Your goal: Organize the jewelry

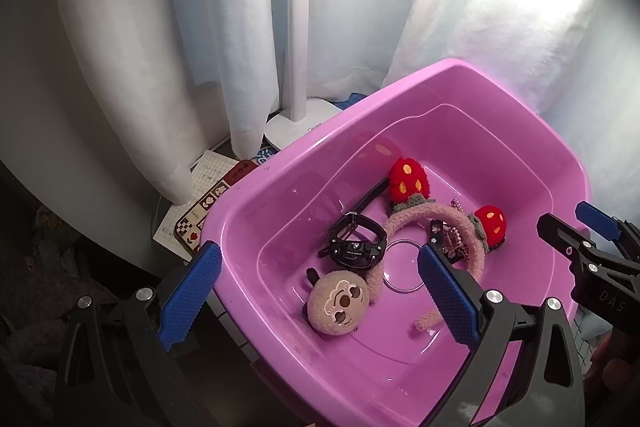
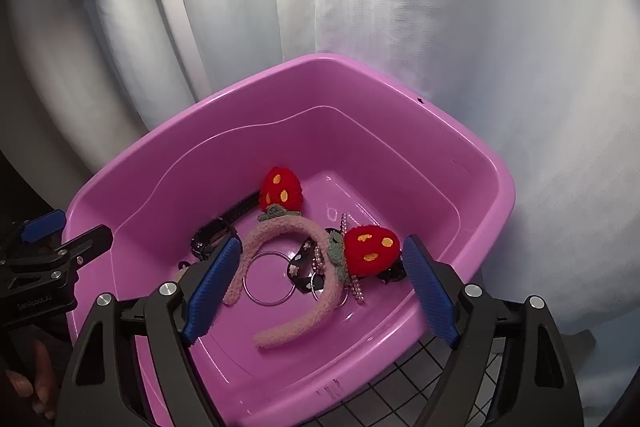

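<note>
Both my grippers hang over the pink plastic tub [image 1: 560, 163], jaws spread wide and gripping nothing. My left gripper [image 1: 320, 295] straddles the tub's near-left rim, one blue-padded finger outside the wall, the other above the tub floor. My right gripper [image 2: 320, 291] tilts down into the tub from its near side, fingers apart on either side of the fuzzy pink headband [image 2: 280, 231] with two red strawberry pom-poms, touching nothing as far as I can tell. On the tub floor beside the headband lie a black wristwatch [image 1: 356, 243], a beige plush sloth-face hair clip [image 1: 338, 301] nearest the tub's front wall, and a beaded hair clip [image 2: 354, 283], partly hidden under the headband.
</note>
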Motion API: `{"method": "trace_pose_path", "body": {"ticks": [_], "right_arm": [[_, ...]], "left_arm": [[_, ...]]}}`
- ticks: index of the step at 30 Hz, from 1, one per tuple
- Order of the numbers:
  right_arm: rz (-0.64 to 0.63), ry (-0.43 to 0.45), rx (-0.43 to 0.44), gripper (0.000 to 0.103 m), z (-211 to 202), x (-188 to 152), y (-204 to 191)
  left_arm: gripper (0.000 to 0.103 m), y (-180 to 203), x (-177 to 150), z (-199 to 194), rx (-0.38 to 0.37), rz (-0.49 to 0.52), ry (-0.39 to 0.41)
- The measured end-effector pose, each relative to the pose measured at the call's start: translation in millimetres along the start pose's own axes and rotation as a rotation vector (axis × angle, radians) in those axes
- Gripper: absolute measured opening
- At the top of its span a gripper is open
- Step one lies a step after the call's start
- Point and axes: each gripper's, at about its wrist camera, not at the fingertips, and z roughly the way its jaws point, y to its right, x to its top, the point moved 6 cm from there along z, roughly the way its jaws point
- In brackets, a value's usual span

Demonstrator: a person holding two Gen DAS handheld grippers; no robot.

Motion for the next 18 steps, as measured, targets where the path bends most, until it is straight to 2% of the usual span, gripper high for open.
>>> {"method": "trace_pose_path", "body": {"ticks": [4, 18], "right_arm": [[0.038, -0.004, 0.011, 0.088, 0.1, -2.4, 2.6], [0.046, 0.009, 0.001, 0.089, -4.9, -3.8, 3.5]], "left_arm": [[0.097, 0.0, -0.6, -1.0, 0.001, -0.001, 0.004], [0.097, 1.4, -0.9, -1.8, 0.000, -0.007, 0.002]]}}
